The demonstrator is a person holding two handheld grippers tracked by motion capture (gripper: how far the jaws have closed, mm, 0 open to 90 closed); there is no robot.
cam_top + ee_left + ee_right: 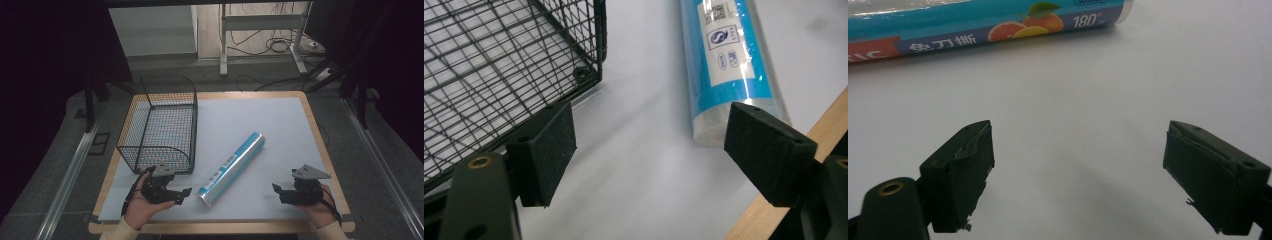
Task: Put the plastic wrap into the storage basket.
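You are hovering your left gripper (183, 194), jaws spread on nothing, just beside the near end of the blue foil-wrapped roll (232, 168) lying beside the black wire basket (162, 125), needing alignment next

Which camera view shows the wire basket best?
The high view: there the whole black wire basket stands on the white mat, left of the blue roll. The left gripper view shows just one lower corner and some mesh of it. The right gripper view looks at the roll and the mat instead.
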